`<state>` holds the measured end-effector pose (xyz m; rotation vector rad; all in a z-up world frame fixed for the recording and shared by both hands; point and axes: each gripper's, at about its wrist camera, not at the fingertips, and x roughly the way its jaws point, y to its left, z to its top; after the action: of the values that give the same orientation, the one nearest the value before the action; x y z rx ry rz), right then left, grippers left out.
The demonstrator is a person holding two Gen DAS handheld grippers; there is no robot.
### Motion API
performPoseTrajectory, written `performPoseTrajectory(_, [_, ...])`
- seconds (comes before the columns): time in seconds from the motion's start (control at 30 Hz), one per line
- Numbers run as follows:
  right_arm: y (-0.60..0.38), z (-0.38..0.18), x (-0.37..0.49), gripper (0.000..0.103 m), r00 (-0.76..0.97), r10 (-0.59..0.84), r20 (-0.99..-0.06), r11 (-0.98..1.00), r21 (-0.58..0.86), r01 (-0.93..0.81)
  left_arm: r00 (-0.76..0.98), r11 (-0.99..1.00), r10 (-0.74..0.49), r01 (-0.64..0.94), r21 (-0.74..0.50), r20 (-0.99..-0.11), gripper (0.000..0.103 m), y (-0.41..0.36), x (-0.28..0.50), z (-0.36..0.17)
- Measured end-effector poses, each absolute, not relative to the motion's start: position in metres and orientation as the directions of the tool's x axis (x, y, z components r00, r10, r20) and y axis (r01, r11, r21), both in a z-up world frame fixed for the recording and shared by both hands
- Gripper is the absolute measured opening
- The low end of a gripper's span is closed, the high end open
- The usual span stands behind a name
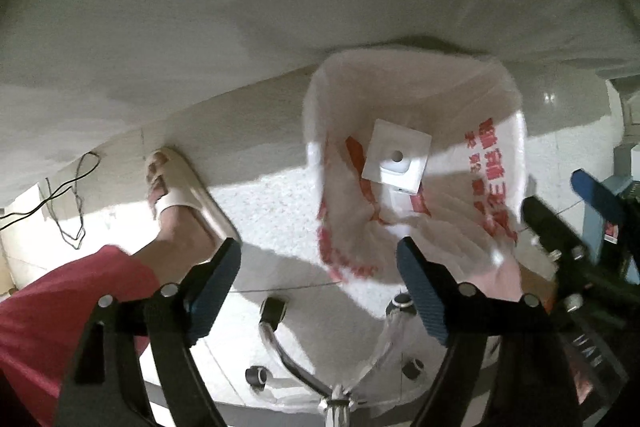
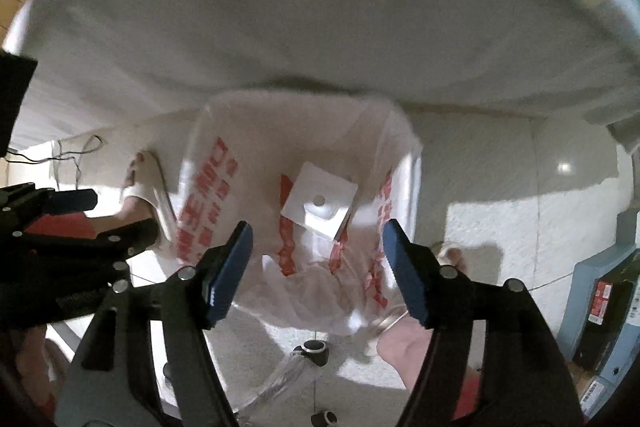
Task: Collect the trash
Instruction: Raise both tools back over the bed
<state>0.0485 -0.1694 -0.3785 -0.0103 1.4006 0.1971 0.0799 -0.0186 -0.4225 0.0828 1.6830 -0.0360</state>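
Both tools point down over the bin bag (image 1: 416,163), white plastic with red print, mouth wide on the floor. Left tool (image 1: 318,291) spread, nothing between its pads. Right tool (image 2: 316,267) also spread and empty. 1 white square box (image 1: 396,157) lies inside the bag, near its middle. Sandalled foot (image 1: 176,195) left of the bag.

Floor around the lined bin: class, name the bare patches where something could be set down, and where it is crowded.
Free: the speckled floor between the sandalled foot and the bag-lined bin, and the lit floor between the bin and the blue boxes. Crowded: chair legs and castors below the bin, loose cables beyond the foot. A white box lies inside the bin.
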Motion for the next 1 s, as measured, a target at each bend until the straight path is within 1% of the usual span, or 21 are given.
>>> performPoseTrajectory(0.07, [-0.173, -0.351, 0.042, 0.074, 0.196, 0.142, -0.970, 0.982, 0.112, -0.155, -0.096, 0.998, 0.004, 0.064, -0.002, -0.995, 0.082, -0.010, 0.076, -0.399])
performPoseTrajectory(0.1, [-0.174, -0.336, 0.039, 0.082, 0.216, 0.152, -0.964, 0.979, 0.118, -0.164, -0.077, 0.998, -0.007, 0.060, -0.012, -0.997, 0.083, -0.004, 0.073, -0.383])
performPoseTrajectory(0.13, [-0.177, -0.323, 0.036, 0.087, 0.232, 0.161, -0.959, 0.977, 0.121, -0.176, -0.058, 0.998, -0.013, 0.062, -0.017, -0.998, 0.083, 0.001, 0.070, -0.369])
performPoseTrajectory(0.23, [-0.184, -0.280, 0.027, 0.092, 0.287, 0.162, -0.944, 0.968, 0.095, -0.234, -0.001, 0.995, -0.043, 0.087, -0.043, -0.999, 0.085, 0.018, 0.067, -0.322])
performPoseTrajectory(0.3, [-0.188, -0.248, 0.024, 0.093, 0.325, 0.148, -0.934, 0.956, 0.050, -0.291, 0.045, 0.993, -0.045, 0.111, -0.040, -0.998, 0.089, 0.030, 0.071, -0.289])
performPoseTrajectory(0.37, [-0.190, -0.225, 0.024, 0.093, 0.368, 0.130, -0.921, 0.947, 0.005, -0.322, 0.104, 0.991, -0.036, 0.131, -0.022, -0.994, 0.090, 0.042, 0.079, -0.251])
performPoseTrajectory(0.4, [-0.193, -0.205, 0.025, 0.093, 0.400, 0.123, -0.908, 0.938, -0.025, -0.345, 0.136, 0.990, -0.031, 0.140, -0.012, -0.990, 0.092, 0.047, 0.082, -0.234])
performPoseTrajectory(0.47, [-0.195, -0.180, 0.026, 0.093, 0.438, 0.121, -0.891, 0.929, -0.053, -0.366, 0.177, 0.988, -0.024, 0.155, 0.004, -0.984, 0.095, 0.053, 0.089, -0.209])
performPoseTrajectory(0.53, [-0.196, -0.145, 0.031, 0.093, 0.486, 0.146, -0.862, 0.915, -0.068, -0.397, 0.199, 0.985, -0.023, 0.174, 0.012, -0.980, 0.095, 0.059, 0.101, -0.181])
performPoseTrajectory(0.6, [-0.195, -0.114, 0.039, 0.097, 0.516, 0.185, -0.837, 0.894, -0.075, -0.442, 0.194, 0.979, -0.054, 0.204, -0.014, -0.980, 0.095, 0.062, 0.113, -0.161])
performPoseTrajectory(0.7, [-0.194, -0.079, 0.061, 0.096, 0.539, 0.177, -0.823, 0.883, -0.109, -0.456, 0.215, 0.972, -0.054, 0.234, -0.002, -0.975, 0.095, 0.062, 0.138, -0.131])
performPoseTrajectory(0.77, [-0.194, -0.052, 0.086, 0.096, 0.545, 0.210, -0.812, 0.886, -0.078, -0.457, 0.229, 0.954, -0.047, 0.299, 0.024, -0.972, 0.095, 0.054, 0.159, -0.115])
performPoseTrajectory(0.9, [-0.195, -0.021, 0.136, 0.097, 0.556, 0.251, -0.792, 0.905, -0.012, -0.425, 0.229, 0.917, -0.034, 0.394, 0.061, -0.973, 0.095, 0.039, 0.198, -0.107])
performPoseTrajectory(1.0, [-0.191, -0.010, 0.171, 0.097, 0.562, 0.232, -0.794, 0.909, -0.029, -0.416, 0.203, 0.889, -0.043, 0.455, 0.055, -0.978, 0.095, 0.027, 0.230, -0.111])
